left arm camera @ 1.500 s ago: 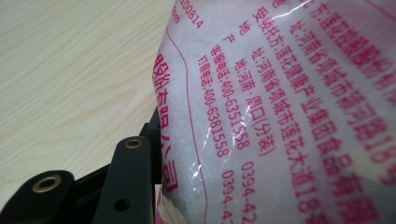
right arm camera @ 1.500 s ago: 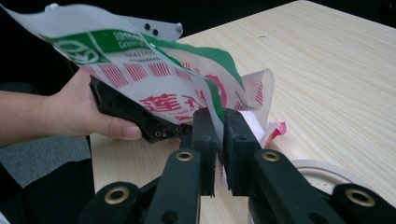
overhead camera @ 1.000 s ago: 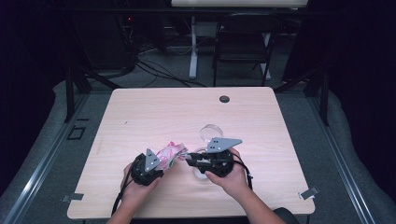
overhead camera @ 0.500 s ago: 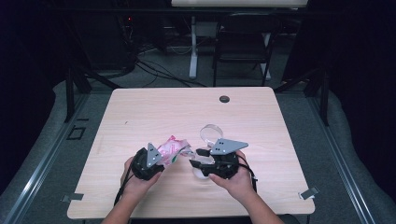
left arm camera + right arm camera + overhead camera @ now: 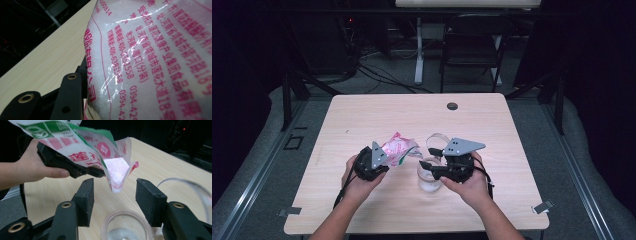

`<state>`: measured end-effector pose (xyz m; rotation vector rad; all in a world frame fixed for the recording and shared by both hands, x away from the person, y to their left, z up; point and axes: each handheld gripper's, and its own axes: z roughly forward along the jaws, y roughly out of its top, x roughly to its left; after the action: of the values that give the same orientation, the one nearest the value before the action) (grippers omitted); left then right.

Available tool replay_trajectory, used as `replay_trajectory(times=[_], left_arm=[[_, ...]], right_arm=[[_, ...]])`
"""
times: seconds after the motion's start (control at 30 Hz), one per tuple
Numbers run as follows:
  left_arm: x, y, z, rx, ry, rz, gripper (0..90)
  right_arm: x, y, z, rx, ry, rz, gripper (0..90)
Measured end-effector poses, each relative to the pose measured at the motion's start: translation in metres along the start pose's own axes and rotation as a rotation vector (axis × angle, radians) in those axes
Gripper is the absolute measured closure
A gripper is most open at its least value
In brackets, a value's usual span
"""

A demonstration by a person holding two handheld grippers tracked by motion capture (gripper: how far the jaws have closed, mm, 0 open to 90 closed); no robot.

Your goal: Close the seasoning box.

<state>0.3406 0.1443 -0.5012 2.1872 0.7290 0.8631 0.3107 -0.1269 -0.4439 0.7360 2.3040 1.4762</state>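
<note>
**Torn bag tipped toward the cup**

From above, our left gripper (image 5: pixel 384 161) clenches the pink-printed bag (image 5: pixel 398 149), its long axis slanting right toward the clear plastic cup (image 5: pixel 430 176) on the table (image 5: pixel 377 112). In the left gripper view, the bag presses against one jaw. In the right gripper view, our right gripper (image 5: pixel 115 197), just spread wide and empty, frames the bag's torn mouth pointing down over the cup

Left gripper (image 5: pixel 384 159) clamped, seemingly tilted toward the right gripper (image 5: pixel 113 202), whose jaws have just been opening, nothing between.
</note>
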Motion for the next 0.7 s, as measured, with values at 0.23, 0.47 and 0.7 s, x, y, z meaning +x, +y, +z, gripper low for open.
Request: replay_trajectory(times=[0.23, 0.47, 0.7], left_arm=[[0.000, 0.012, 0.003, -0.004, 0.022, 0.047, 59.0], [-0.008, 0.014, 0.010, 0.016, 0.020, 0.078, 59.0], [-0.015, 0.014, 0.011, 0.030, 0.000, 0.090, 59.1]], right_arm=[[-0.005, 0.011, 0.001, -0.024, -0.013, -0.041, 48.9], [-0.007, 0.019, -0.004, -0.046, -0.011, -0.099, 45.0], [-0.002, 0.016, -0.004, -0.045, 0.012, -0.133, 47.2]])
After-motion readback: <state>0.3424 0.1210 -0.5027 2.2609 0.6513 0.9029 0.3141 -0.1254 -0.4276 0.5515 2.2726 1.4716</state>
